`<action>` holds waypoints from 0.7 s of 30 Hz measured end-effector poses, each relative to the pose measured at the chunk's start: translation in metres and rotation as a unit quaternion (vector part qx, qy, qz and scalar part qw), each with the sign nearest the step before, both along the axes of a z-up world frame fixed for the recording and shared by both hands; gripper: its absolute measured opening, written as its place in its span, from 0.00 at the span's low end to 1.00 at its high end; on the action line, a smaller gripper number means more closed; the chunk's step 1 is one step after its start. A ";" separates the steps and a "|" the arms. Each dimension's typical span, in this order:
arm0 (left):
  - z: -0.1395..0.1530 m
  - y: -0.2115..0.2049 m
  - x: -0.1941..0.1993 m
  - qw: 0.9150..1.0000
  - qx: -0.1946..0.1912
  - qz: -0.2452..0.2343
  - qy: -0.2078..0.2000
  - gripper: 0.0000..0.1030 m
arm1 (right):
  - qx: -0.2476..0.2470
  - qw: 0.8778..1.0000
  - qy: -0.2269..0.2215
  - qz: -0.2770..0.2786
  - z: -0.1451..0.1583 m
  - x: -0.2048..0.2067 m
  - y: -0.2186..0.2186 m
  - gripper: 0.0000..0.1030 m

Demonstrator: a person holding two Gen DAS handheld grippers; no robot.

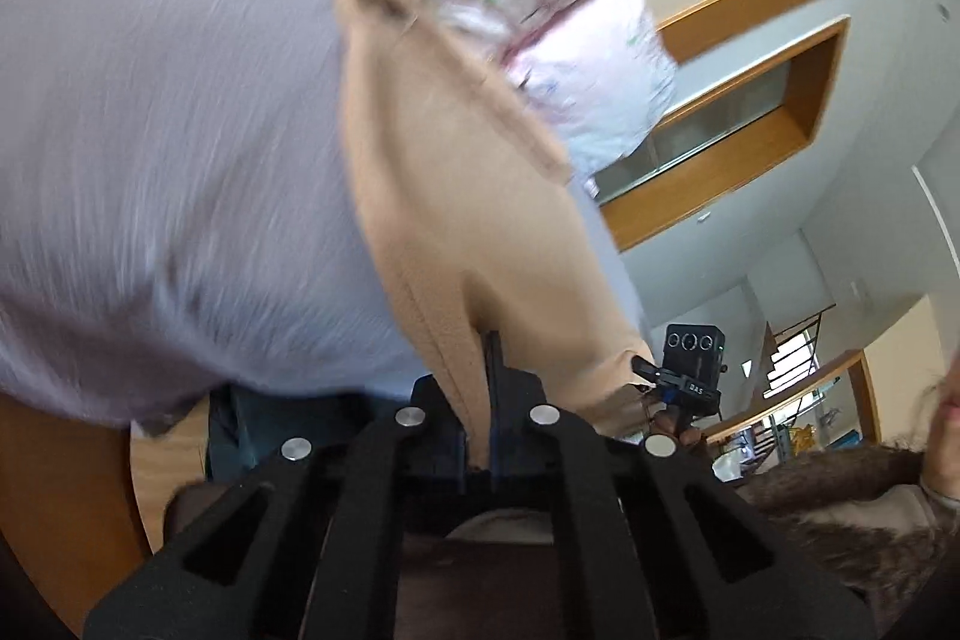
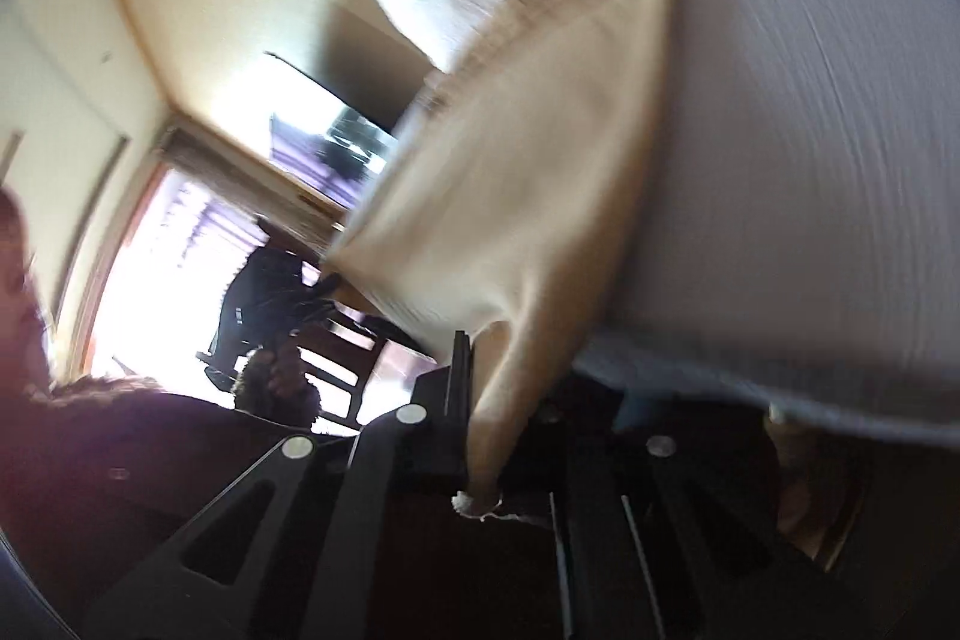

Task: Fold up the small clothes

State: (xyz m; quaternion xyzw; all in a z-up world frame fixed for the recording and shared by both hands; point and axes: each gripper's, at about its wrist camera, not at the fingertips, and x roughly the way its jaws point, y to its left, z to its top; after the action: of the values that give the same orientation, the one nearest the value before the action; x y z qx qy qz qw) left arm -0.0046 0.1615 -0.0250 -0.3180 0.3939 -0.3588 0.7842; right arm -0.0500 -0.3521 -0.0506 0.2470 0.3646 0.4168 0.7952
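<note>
Left gripper [image 1: 480, 418] clamped on beige garment [image 1: 456, 196]; right gripper [image 2: 480, 436] likewise pinching other corner. Garment stretched between both, far end trailing on white sheet [image 1: 168, 130] near patterned clothes [image 1: 564, 10]. Judged step: spreading before fold. Next: lay flat, keep tension even.

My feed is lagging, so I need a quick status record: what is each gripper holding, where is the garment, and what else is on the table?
left gripper: shut on beige garment
right gripper: shut on beige garment, other end
garment state: partly lifted, stretched between both grippers
surface: white-covered table
other items: pink patterned clothes at garment's far end
image quality: motion-blurred
</note>
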 end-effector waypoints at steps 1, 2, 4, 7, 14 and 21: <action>0.015 0.001 0.004 1.000 -0.003 0.005 -0.016 0.04 | 0.000 1.000 -0.016 0.001 0.012 0.004 0.001 0.05; 0.026 0.001 0.009 1.000 -0.005 0.008 -0.029 0.04 | -0.003 0.999 -0.049 -0.002 0.035 0.013 0.001 0.05; 0.055 0.000 0.031 0.998 0.000 0.019 -0.062 0.04 | -0.006 0.995 -0.098 -0.017 0.072 0.036 0.004 0.05; 0.090 -0.006 0.082 0.995 0.007 0.041 -0.088 0.04 | 0.007 0.989 -0.135 -0.067 0.113 0.085 0.001 0.05; 0.084 -0.032 0.273 0.989 0.054 0.134 -0.027 0.03 | -0.035 0.970 0.000 -0.241 0.097 0.295 -0.009 0.05; 0.032 -0.041 0.355 0.982 0.089 0.155 0.058 0.03 | -0.082 0.952 0.085 -0.283 0.044 0.365 -0.015 0.05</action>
State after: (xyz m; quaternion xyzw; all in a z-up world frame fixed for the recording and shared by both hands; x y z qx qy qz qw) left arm 0.3500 0.1202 0.0073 -0.3242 0.4152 -0.1772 0.8313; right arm 0.3155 -0.3669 -0.0071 0.3088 0.3791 0.1208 0.8639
